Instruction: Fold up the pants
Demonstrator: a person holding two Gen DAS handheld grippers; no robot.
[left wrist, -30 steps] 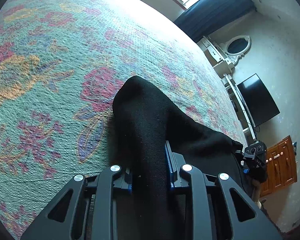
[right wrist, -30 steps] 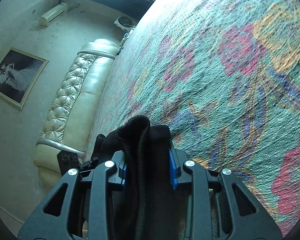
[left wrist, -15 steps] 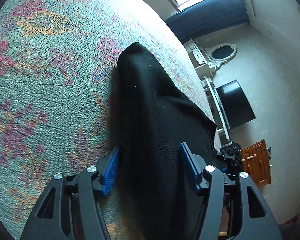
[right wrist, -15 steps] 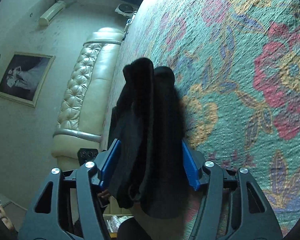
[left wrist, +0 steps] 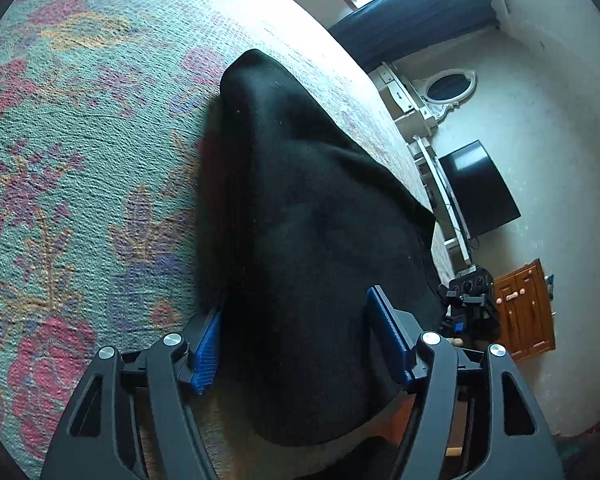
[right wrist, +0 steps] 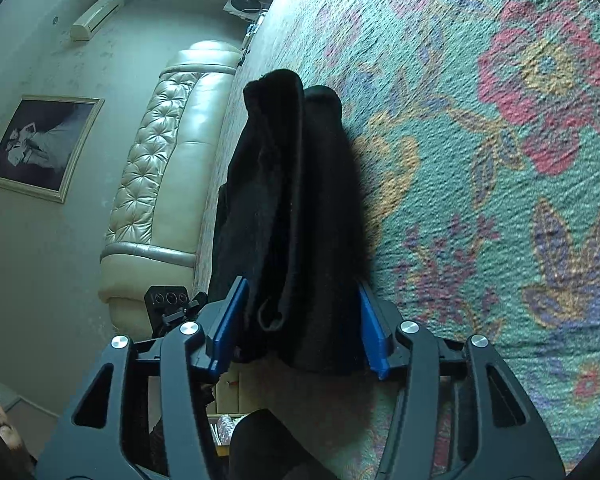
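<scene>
Black pants (left wrist: 300,220) lie bunched in thick layered folds on the floral bedspread (left wrist: 80,160). Left gripper (left wrist: 296,332) and right gripper (right wrist: 300,320) both spread wide, straddling fabric, gripping nothing.

Black pants (left wrist: 300,216) lie folded on the floral bedspread (left wrist: 80,168).

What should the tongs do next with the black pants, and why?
Probably draw both tongs straight back off the pants. The left tongs and right tongs stand open with their blue pads apart, so neither grips the cloth. The black pants lie in a bundle on the flowered bedspread, seemingly let go. Backing out gently should keep the layers from dragging.
</scene>
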